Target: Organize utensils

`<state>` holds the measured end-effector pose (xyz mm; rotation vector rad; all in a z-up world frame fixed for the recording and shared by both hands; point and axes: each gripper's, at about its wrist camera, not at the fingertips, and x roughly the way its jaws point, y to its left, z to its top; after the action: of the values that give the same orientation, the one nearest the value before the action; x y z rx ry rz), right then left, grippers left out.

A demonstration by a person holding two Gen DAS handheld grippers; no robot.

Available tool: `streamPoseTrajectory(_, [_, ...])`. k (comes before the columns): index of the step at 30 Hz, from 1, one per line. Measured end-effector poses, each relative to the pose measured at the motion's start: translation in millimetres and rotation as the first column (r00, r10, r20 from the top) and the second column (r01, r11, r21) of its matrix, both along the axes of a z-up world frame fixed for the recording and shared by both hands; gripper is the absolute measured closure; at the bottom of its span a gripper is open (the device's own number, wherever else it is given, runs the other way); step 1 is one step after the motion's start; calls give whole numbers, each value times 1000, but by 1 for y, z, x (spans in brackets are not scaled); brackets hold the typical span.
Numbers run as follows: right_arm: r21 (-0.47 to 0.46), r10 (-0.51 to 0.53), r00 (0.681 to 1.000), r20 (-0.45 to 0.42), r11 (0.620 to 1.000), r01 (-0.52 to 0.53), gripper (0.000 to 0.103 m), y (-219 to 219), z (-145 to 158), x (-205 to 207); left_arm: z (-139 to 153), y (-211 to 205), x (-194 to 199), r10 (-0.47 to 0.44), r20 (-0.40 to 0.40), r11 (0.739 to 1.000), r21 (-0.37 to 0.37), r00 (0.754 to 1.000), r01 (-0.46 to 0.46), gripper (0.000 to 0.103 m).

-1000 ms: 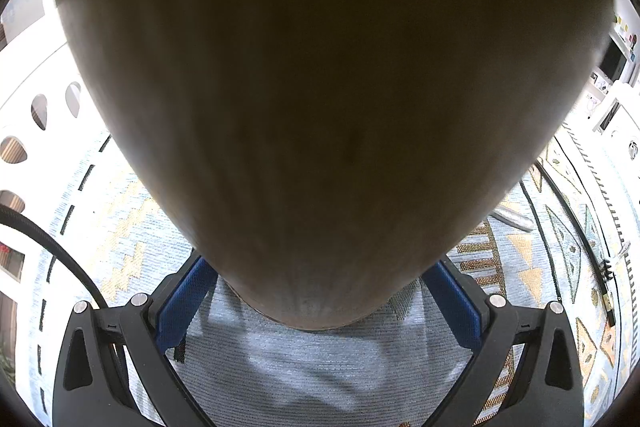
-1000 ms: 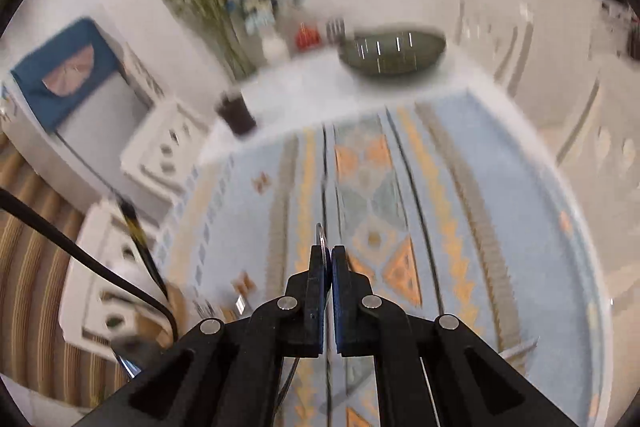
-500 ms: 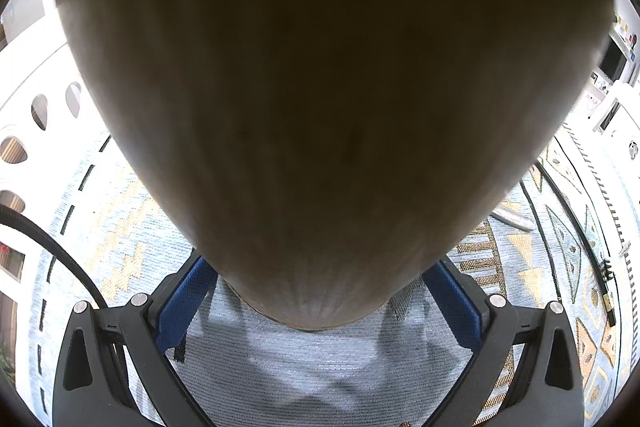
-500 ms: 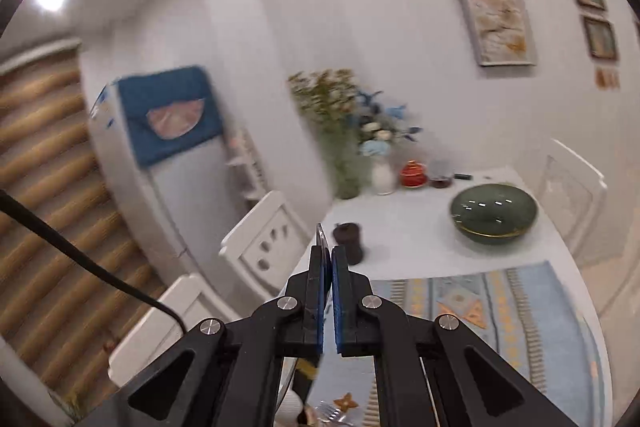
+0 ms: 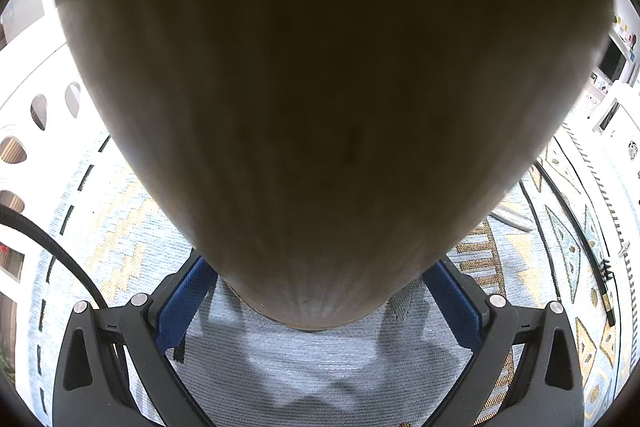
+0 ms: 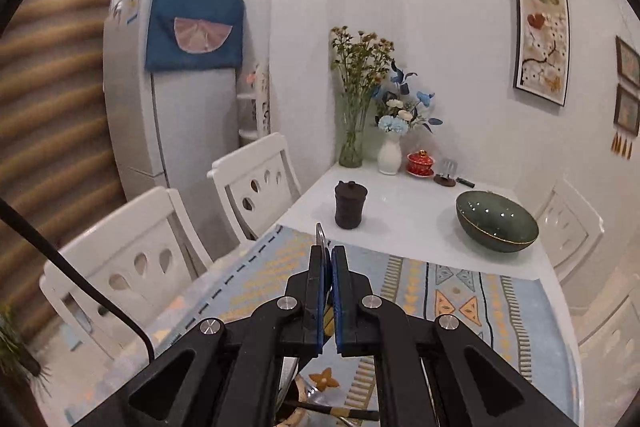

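My left gripper (image 5: 320, 291) is shut on a large brown wooden holder (image 5: 328, 99) that fills most of the left wrist view and stands on the patterned cloth (image 5: 320, 367). My right gripper (image 6: 327, 259) is shut on the thin metal handle of a utensil (image 6: 320, 235), whose tip sticks up above the fingers. The utensil's lower end hangs under the gripper over a holder's mouth (image 6: 296, 415) with chopsticks (image 6: 340, 412) in it.
A metal utensil (image 5: 512, 219) and black chopsticks (image 5: 600, 267) lie on the cloth at the right. On the white table (image 6: 400, 215) stand a dark jar (image 6: 350, 205), a green bowl (image 6: 496, 221), vases and a red cup. White chairs (image 6: 132, 267) stand on the left.
The right gripper has tilted up from looking down at the cloth to looking level across the table, still holding the utensil. The left gripper has not moved.
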<state>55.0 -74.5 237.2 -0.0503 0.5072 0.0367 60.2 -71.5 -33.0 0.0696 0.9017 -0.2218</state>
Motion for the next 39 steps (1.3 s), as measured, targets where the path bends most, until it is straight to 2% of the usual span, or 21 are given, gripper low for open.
streamPoseTrajectory(3, [-25, 15, 1000, -13, 1000, -15, 100, 5, -6, -2, 0, 0, 0, 0, 0, 1000, 0, 1000, 0, 1])
streamPoseTrajectory(6, [-4, 31, 998, -63, 999, -32, 98, 3, -6, -1, 0, 0, 0, -1, 0, 1000, 1, 1000, 1, 1])
streamPoseTrajectory(9, [6, 23, 996, -84, 1000, -22, 84, -5, 1, -3, 0, 0, 0, -1, 0, 1000, -1, 1000, 1, 1])
streamPoseTrajectory(11, [27, -13, 998, -65, 1000, 15, 72, -19, 11, -9, 0, 0, 0, -1, -1, 1000, 0, 1000, 1, 1])
streamPoseTrajectory(15, [56, -124, 992, -9, 991, 124, 71, -59, 38, -32, 1, -1, -1, -1, 0, 1000, 3, 1000, 1, 1])
streamPoseTrajectory(19, [100, -264, 964, -38, 959, 267, 57, -115, 41, -61, 2, -4, -1, 2, -1, 1000, 6, 1000, -2, 1])
streamPoseTrajectory(22, [108, -339, 929, -146, 928, 355, 57, -151, 18, -82, 4, -5, -2, 6, 0, 1000, 11, 1000, -6, 1])
streamPoseTrajectory(25, [114, -339, 884, -322, 913, 391, 57, -171, -25, -100, 6, -6, -3, 11, 0, 1000, 13, 1000, -11, 1])
streamPoseTrajectory(28, [124, -266, 829, -493, 921, 369, 57, -168, -77, -109, 4, -2, -2, 14, 0, 1000, 16, 1000, -14, 1])
streamPoseTrajectory(31, [196, -129, 770, -625, 929, 315, 57, -144, -136, -119, 4, 0, -1, 18, 2, 1000, 21, 1000, -18, 1])
streamPoseTrajectory(33, [171, -91, 742, -664, 948, 269, 57, -124, -161, -123, 3, -1, -1, 22, 3, 999, 27, 1000, -22, 1])
streamPoseTrajectory(37, [118, -53, 706, -707, 974, 191, 57, -94, -199, -126, 1, -5, 0, 38, 8, 998, 47, 999, -39, 1])
streamPoseTrajectory(38, [98, -65, 706, -705, 977, 188, 57, -91, -203, -124, 1, -6, -1, 38, 8, 998, 47, 999, -39, 1])
streamPoseTrajectory(39, [82, -79, 725, -684, 979, 184, 57, -90, -203, -123, 1, -6, -1, 39, 8, 998, 48, 999, -40, 1])
